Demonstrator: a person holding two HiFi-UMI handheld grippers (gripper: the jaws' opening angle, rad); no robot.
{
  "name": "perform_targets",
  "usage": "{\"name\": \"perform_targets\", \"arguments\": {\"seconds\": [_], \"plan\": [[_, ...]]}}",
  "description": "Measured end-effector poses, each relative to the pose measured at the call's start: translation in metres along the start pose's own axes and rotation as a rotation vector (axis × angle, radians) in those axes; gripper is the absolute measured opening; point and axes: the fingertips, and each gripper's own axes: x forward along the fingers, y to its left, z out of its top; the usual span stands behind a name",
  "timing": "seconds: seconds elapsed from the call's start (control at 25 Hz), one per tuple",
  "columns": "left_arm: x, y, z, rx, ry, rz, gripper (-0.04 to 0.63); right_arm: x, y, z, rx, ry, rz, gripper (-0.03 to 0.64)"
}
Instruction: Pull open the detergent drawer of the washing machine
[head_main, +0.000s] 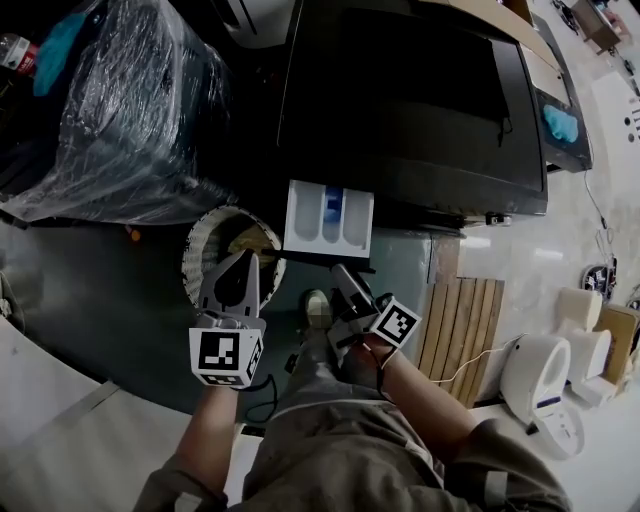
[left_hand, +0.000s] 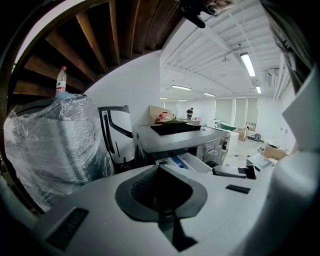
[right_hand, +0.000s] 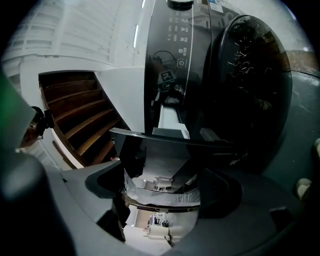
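Note:
The black washing machine (head_main: 420, 100) stands ahead of me, its white detergent drawer (head_main: 328, 218) with a blue middle compartment pulled well out. My right gripper (head_main: 345, 272) is shut on the drawer's dark glossy front panel (right_hand: 165, 170), which lies between its jaws in the right gripper view; behind the panel the white drawer body (right_hand: 170, 117) runs back into the machine beside the round door (right_hand: 250, 85). My left gripper (head_main: 250, 262) hangs shut and empty just left of the drawer, apart from it. In the left gripper view the open drawer (left_hand: 187, 162) shows beyond the gripper.
A large plastic-wrapped appliance (head_main: 120, 110) stands left of the machine. A round white bucket (head_main: 215, 240) sits on the floor under my left gripper. A wooden slatted pallet (head_main: 465, 325) and white devices (head_main: 540, 385) lie to the right. My shoe (head_main: 318, 305) is below the drawer.

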Motion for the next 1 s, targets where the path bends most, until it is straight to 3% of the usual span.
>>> {"name": "perform_targets", "arguments": {"seconds": [0.68, 0.84, 1.0], "plan": [[-0.013, -0.006, -0.003, -0.01, 0.014, -0.025, 0.017, -0.011, 0.0, -0.009, -0.017, 0.024, -0.024, 0.463], [-0.015, -0.008, 0.003, -0.019, 0.006, -0.032, 0.017, -0.019, 0.0, -0.022, -0.088, 0.13, -0.1, 0.463], [-0.021, -0.01, 0.018, -0.015, -0.014, -0.035, 0.017, -0.034, 0.017, -0.039, -0.162, 0.24, -0.105, 0.462]]}}
